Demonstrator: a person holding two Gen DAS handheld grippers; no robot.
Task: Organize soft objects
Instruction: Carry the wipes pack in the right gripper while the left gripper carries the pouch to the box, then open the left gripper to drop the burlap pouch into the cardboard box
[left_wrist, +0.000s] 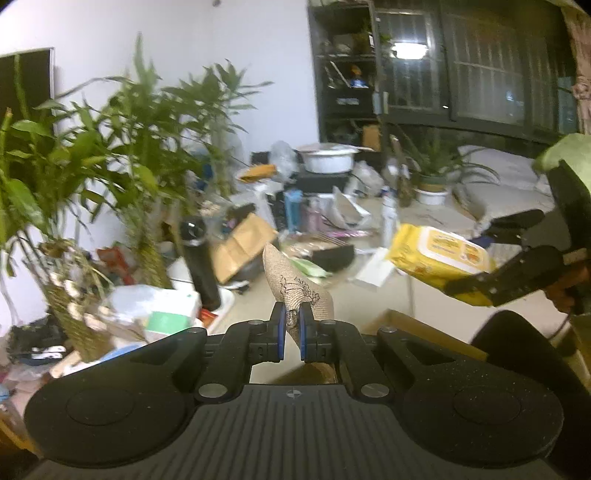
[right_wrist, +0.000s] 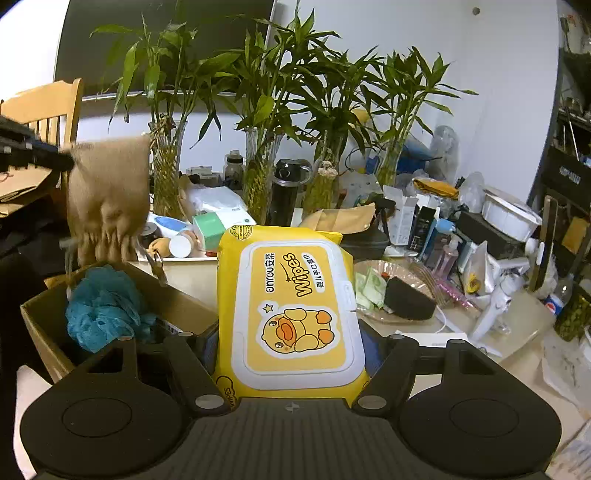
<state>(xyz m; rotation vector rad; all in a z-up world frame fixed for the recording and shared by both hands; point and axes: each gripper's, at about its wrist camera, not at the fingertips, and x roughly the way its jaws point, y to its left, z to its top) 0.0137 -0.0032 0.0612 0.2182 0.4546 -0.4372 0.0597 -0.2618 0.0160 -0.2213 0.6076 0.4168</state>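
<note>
My left gripper (left_wrist: 291, 332) is shut on a tan burlap pouch (left_wrist: 295, 284), held in the air. In the right wrist view the pouch (right_wrist: 107, 199) hangs over the far left end of an open cardboard box (right_wrist: 40, 332). A teal mesh sponge (right_wrist: 103, 310) lies inside the box. My right gripper (right_wrist: 291, 347) is shut on a yellow wipes pack (right_wrist: 291, 295) with a duck picture, held just right of the box. The left wrist view shows the same pack (left_wrist: 439, 254) at the right, held above the table.
Bamboo plants in glass vases (right_wrist: 258, 184) stand along the table's back. A black bottle (right_wrist: 284, 195), a glass plate with a black sponge (right_wrist: 406, 295), boxes, bottles and a white bowl (right_wrist: 509, 214) crowd the table. A wooden chair (right_wrist: 44, 110) stands at left.
</note>
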